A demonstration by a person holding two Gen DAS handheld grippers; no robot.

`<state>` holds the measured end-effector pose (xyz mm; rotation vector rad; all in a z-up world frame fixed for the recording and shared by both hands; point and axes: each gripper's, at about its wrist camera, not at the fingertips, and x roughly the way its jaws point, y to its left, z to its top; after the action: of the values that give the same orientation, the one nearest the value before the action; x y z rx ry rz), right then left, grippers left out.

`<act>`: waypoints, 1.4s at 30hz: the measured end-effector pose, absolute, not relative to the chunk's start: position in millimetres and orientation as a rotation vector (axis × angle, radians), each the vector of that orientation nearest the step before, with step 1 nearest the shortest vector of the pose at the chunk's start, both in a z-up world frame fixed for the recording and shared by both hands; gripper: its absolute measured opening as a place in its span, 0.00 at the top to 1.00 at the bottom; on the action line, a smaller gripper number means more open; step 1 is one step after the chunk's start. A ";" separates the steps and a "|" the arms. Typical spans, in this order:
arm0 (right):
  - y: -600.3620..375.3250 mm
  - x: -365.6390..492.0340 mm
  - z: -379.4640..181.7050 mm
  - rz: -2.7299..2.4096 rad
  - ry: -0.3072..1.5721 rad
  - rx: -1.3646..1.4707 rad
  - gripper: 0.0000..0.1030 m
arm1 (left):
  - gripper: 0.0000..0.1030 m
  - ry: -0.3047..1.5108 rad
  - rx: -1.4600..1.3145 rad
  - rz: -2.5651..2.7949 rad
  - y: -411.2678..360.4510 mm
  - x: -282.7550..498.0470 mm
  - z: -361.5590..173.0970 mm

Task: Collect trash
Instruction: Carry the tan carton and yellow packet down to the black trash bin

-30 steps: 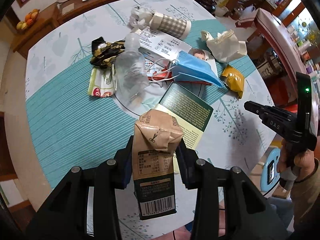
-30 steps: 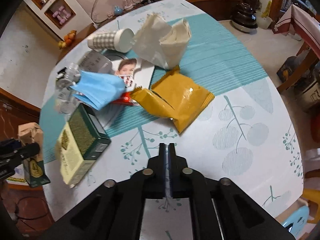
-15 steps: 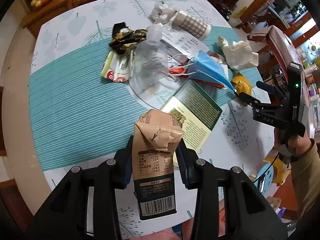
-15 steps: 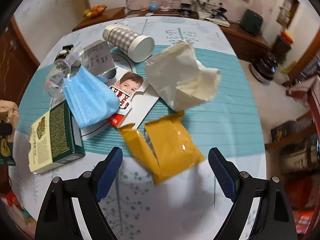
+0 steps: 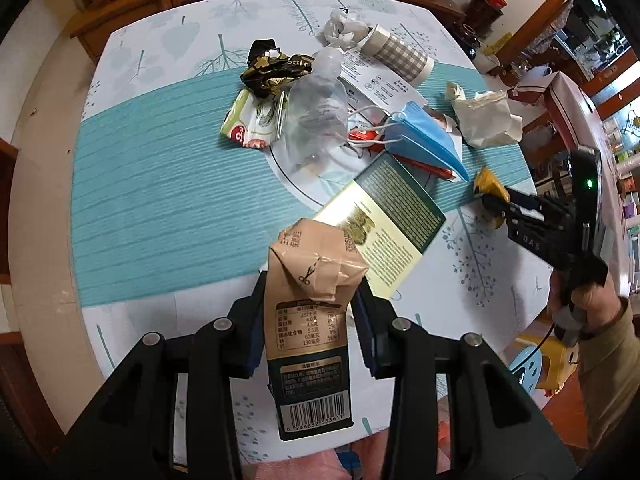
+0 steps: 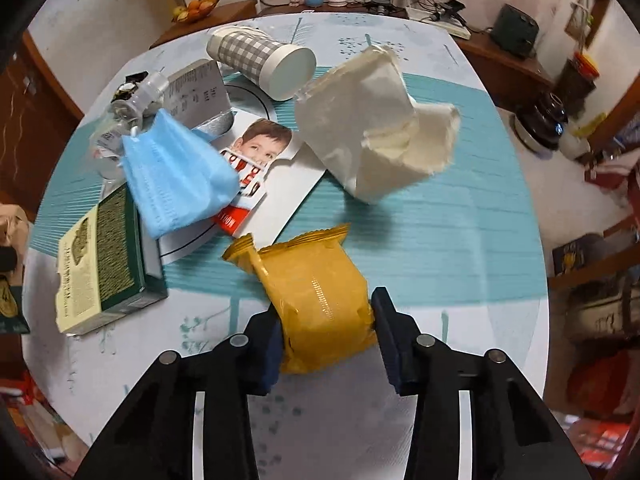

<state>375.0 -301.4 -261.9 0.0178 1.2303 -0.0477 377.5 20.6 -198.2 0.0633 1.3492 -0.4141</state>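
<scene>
My left gripper (image 5: 311,286) is shut on a brown and dark green drink carton (image 5: 308,320), held above the near edge of the round table (image 5: 160,184). My right gripper (image 6: 326,308) is closing on a yellow snack packet (image 6: 316,280) that lies on the table, with both pads against the packet's sides. From the left wrist view, the right gripper (image 5: 496,204) is at the table's right side with the yellow packet (image 5: 489,182) at its tip. A person's hand (image 5: 580,300) holds it.
More trash lies mid-table: a blue face mask (image 6: 176,172), a green box (image 6: 104,256), crumpled paper (image 6: 376,128), a checked paper cup (image 6: 260,56), a clear plastic bottle (image 5: 316,116), wrappers (image 5: 272,72) and printed cards. A wooden sideboard (image 5: 132,4) runs behind the table.
The right gripper went from shut to wide open, moved onto the yellow packet and has closed around it. The left gripper has rolled slightly, still holding the carton.
</scene>
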 end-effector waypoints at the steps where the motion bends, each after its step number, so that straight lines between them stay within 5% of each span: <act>1: -301.6 369.0 -259.4 -0.049 1.227 0.031 0.62 | 0.66 1.345 0.053 -0.410 20.8 372.1 -195.8; 13: -253.9 217.1 -218.6 0.020 1.121 0.159 0.63 | 0.66 1.291 0.045 -0.343 7.5 272.5 -172.6; 24: -237.2 86.5 -210.9 0.119 1.103 0.276 0.63 | 0.66 1.316 -0.017 -0.242 -13.6 141.0 -204.2; 42: -234.1 -0.7 -320.8 0.098 1.288 0.339 0.63 | 0.66 1.372 0.093 -0.260 -50.5 33.6 -317.0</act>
<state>-0.7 -234.1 -320.8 0.3392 1.2882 0.0984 33.6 -50.5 -317.0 0.0934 1.3722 -0.2601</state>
